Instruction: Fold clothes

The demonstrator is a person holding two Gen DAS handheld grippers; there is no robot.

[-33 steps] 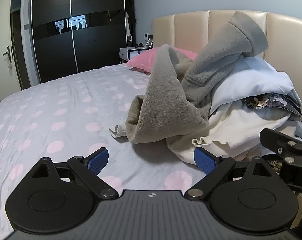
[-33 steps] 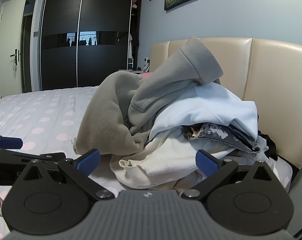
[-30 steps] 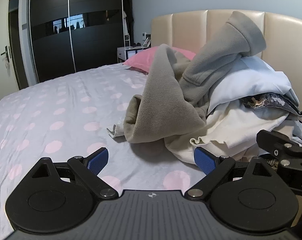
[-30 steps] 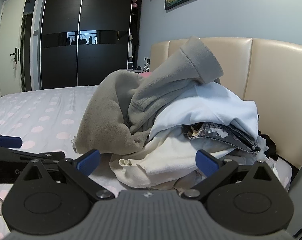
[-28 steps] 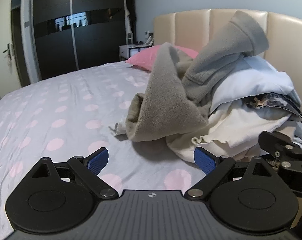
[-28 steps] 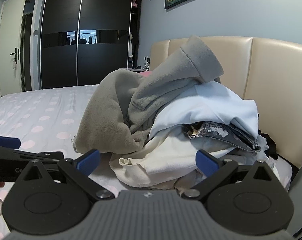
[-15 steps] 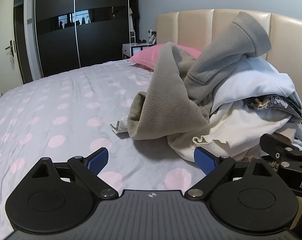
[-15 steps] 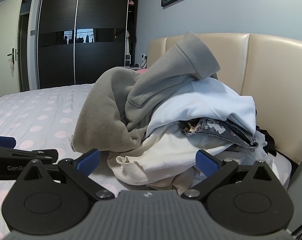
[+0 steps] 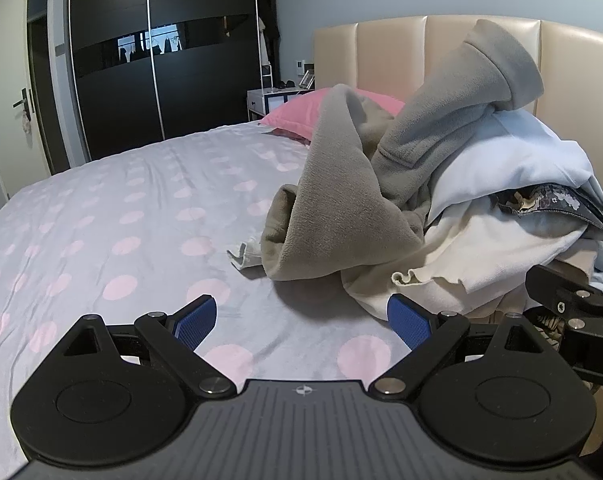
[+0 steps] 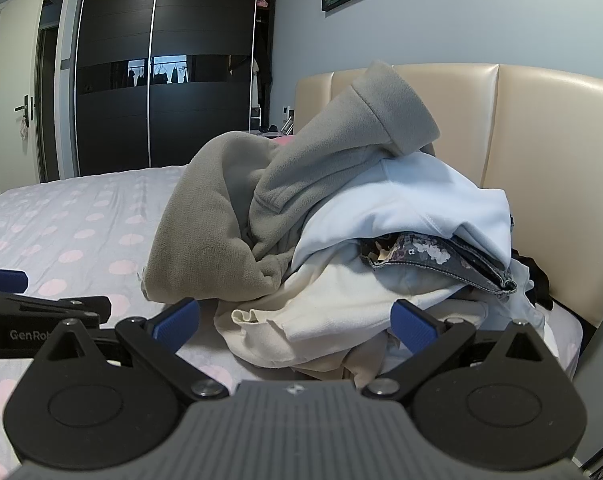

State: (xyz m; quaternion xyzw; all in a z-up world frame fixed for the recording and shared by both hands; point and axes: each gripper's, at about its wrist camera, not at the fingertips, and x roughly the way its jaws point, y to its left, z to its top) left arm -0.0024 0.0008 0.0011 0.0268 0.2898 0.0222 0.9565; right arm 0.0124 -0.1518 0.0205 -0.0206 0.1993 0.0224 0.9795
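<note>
- Blue pads on the left hand-held gripper (image 9: 301,322) stand wide apart with nothing between them; it hangs over bare bed sheet (image 9: 113,216), just short of the clothes pile (image 9: 441,208).
- Blue pads on the right hand-held gripper (image 10: 295,322) are likewise spread and empty, framing the cream garment (image 10: 321,308) at the pile's near edge without touching it.
- Compared with a second ago, both views have shifted only slightly: the pile sits a touch closer and lower in the right view, while no garment has moved. That reads as a slow approach, so folding has not begun and no piece has been picked.
- Cream cloth, with a frilled hem, spills lowest and nearest onto the sheet, under the rest.
- Beside it, the taupe fleece (image 9: 341,208) drapes down the pile's left side to the sheet, its edge free; it looks the easiest piece to take first.
- Above and to the right lies a pale blue garment (image 10: 413,200) over a dark floral one (image 10: 433,258).
- On top, a grey fleece sleeve (image 10: 365,132) leans up against the headboard (image 10: 541,160).
- A pink pillow (image 9: 301,114) lies behind the pile; the dark wardrobe (image 9: 161,52) stands farthest.
- Open sheet to the left offers room for laying a garment flat.
</note>
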